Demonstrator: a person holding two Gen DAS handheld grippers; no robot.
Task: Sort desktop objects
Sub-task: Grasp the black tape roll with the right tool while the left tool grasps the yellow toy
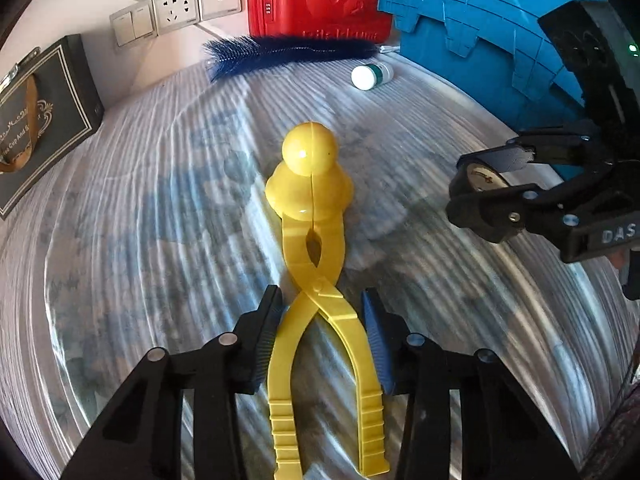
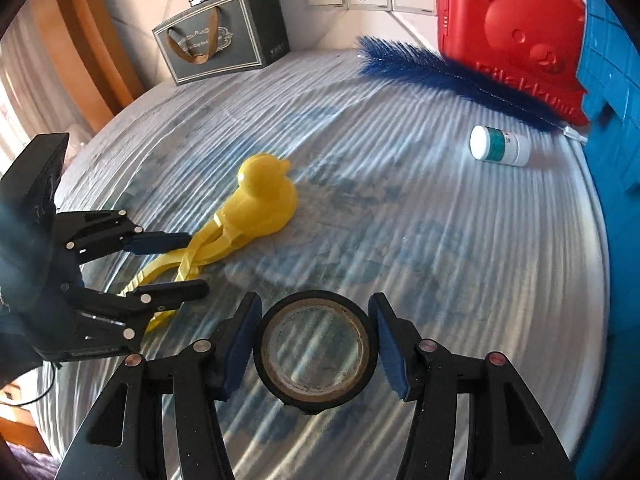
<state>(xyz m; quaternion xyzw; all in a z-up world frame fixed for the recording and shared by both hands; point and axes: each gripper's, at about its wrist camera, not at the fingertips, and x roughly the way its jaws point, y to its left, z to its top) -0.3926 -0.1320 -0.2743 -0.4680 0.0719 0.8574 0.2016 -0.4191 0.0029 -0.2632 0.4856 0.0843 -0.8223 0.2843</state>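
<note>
A yellow duck-shaped snowball clip (image 1: pixel 311 184) lies on the round table, handles toward me. My left gripper (image 1: pixel 322 320) is open, its blue pads on either side of the clip's crossed handles near the hinge, not pressing them. It also shows in the right wrist view (image 2: pixel 196 262), open around the yellow handles (image 2: pixel 188 260). A black tape roll (image 2: pixel 316 350) lies flat between my right gripper's (image 2: pixel 316 336) open pads, with small gaps on both sides. In the left wrist view the right gripper (image 1: pixel 486 190) straddles the roll (image 1: pixel 486 178).
A white bottle with a green label (image 2: pixel 500 146) lies on its side at the back right. A blue bottle brush (image 2: pixel 448 76) lies by a red bear case (image 2: pixel 516 28). A blue crate (image 1: pixel 480 20) stands right. A dark gift bag (image 2: pixel 224 36) stands back left.
</note>
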